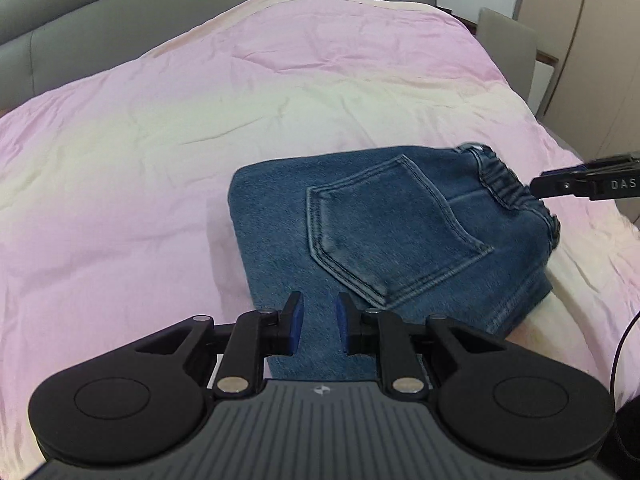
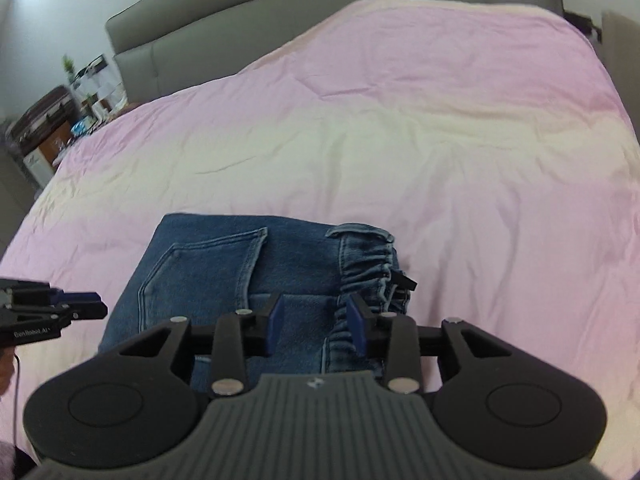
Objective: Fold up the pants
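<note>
Both grippers, left gripper [image 1: 319, 322] and right gripper [image 2: 316, 322], hover with jaws apart and empty over the jeans [image 1: 384, 240], already folded compactly on the bed [image 1: 160, 140], leaving little more to do.

Blue denim pants [image 1: 384, 236] lie folded, back pocket up.

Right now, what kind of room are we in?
Most likely a bedroom. A wide bed with a pink cover and a grey padded headboard fills the view, folded jeans lie on it, and wardrobe-like doors stand at one side.
</note>
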### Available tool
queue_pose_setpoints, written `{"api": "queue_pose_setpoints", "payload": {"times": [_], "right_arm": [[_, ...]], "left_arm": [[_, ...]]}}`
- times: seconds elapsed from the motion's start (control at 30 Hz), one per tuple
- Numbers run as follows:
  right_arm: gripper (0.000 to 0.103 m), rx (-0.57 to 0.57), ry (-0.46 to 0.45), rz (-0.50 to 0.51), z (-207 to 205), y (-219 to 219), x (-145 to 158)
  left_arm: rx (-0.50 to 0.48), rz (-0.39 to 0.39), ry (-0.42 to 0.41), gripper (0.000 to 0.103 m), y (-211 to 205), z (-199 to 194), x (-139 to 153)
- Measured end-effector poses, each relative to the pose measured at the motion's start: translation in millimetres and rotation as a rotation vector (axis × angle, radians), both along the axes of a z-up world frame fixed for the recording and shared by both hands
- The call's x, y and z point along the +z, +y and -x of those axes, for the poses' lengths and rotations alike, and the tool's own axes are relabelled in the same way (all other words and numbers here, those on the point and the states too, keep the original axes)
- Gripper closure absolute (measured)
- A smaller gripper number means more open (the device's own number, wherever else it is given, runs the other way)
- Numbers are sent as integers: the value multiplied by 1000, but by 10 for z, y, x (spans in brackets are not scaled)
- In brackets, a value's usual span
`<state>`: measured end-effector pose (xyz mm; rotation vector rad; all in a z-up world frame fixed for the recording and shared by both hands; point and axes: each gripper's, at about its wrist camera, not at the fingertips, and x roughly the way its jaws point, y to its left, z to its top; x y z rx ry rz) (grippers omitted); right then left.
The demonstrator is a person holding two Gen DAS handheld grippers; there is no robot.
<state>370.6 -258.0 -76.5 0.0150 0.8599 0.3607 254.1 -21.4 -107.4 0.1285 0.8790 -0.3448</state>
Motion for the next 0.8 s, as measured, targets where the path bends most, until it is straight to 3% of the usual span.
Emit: {"api": "queue_pose_setpoints", "payload": {"times": [0.1, 0.27, 0.37, 0.47, 0.8], "right_arm": [[72, 1, 13, 72, 126, 47, -242], [76, -11, 20, 116, 242, -9, -607], [77, -14, 22, 123, 214, -13, -791], [77, -9, 14, 141, 173, 0, -929], [76, -8, 65, 146, 45, 34, -757]], "left_arm": [[-23, -104, -2, 82, -213, 124, -180], [30, -61, 51, 80, -114, 109, -337], [21, -95, 87, 80, -139, 18, -460], [39, -76, 122, 80, -101, -126, -495], [40, -107, 127, 79, -101, -206, -296]]}}
